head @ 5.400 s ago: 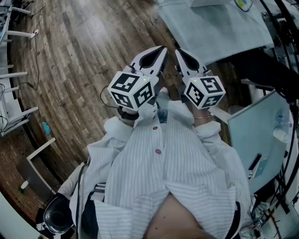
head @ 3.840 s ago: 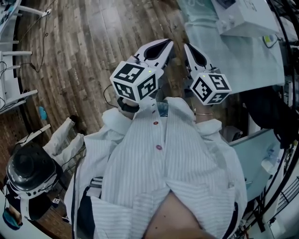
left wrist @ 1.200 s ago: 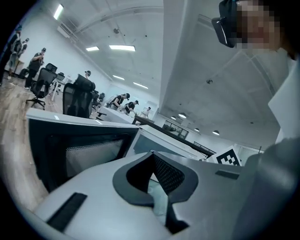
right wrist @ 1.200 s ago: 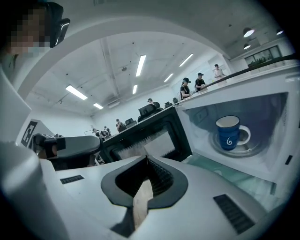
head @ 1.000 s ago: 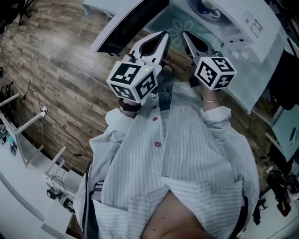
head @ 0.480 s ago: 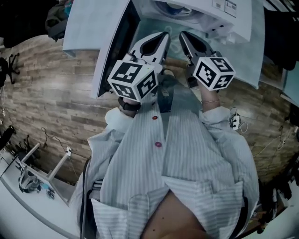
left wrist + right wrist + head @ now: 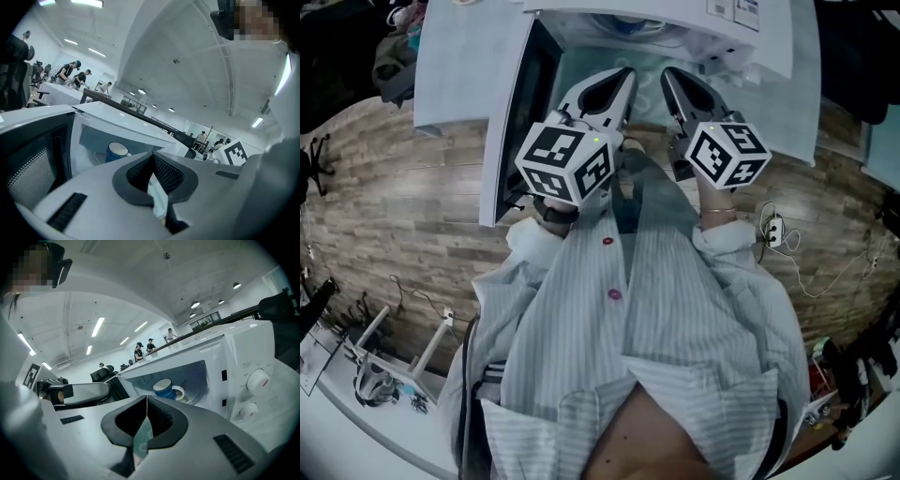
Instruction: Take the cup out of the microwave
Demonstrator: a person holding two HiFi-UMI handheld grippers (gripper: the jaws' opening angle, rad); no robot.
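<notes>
Left tongs (image 7: pixel 152 159) and right tongs (image 7: pixel 146 401) are both pressed together, pinching nothing. The cup (image 7: pixel 164 388) stands upright inside the open microwave (image 7: pixel 243 357), ahead of the 2 tongs and well apart, handle toward the dials. It lies almost straight ahead of the right tongs, which I judge better placed. The door (image 7: pixel 511 122) is swung out left of the left tongs.
</notes>
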